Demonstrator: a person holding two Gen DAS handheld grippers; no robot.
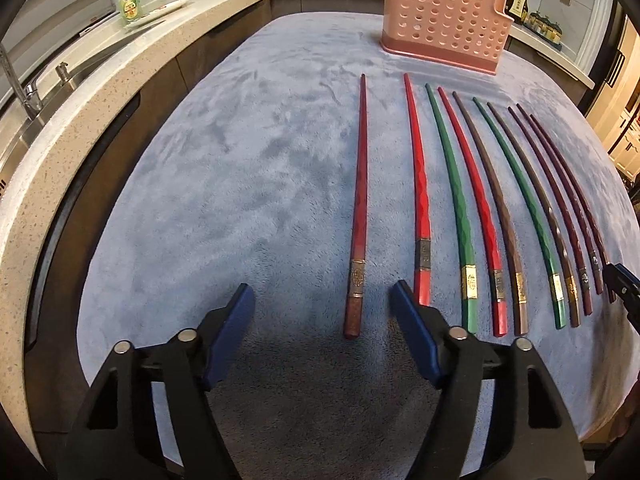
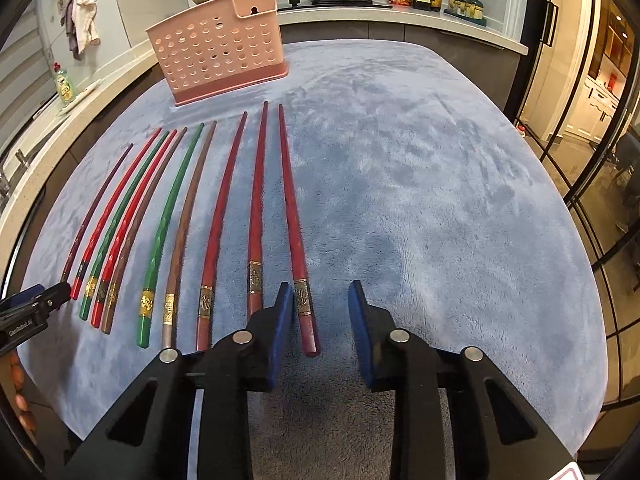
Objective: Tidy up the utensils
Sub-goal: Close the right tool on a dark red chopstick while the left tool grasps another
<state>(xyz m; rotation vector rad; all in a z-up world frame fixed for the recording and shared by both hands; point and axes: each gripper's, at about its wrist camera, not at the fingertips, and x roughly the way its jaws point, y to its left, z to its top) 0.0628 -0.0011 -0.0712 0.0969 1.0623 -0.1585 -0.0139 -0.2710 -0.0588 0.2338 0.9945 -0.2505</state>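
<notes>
We read this as the start of the job: all ten chopsticks point(image 1: 460, 208) lie side by side on the grey-blue plush cloth point(image 1: 224, 184), none yet in the pink holder point(image 1: 444, 16), which stands upright beyond their tips.

Left gripper point(image 1: 324, 300): jaws spread wide, holding nothing, hanging over the butt end of the leftmost dark red chopstick point(image 1: 358, 208). Right gripper point(image 2: 320, 300): also spread and empty, straddling the butt of the rightmost dark red chopstick point(image 2: 294, 232).

Next move, our guess: drop and pinch near the metal band, lift, tip it upright, and feed it into the holder.

Materials: sticks are lacquered, slim, tapered, faceted on the shaft, in red, green, brown and maroon, each with a gold or grey band. Holder is perforated plastic with a darker base. Probably slippery sticks; contact with the cloth is hard to judge under fisheye.
</notes>
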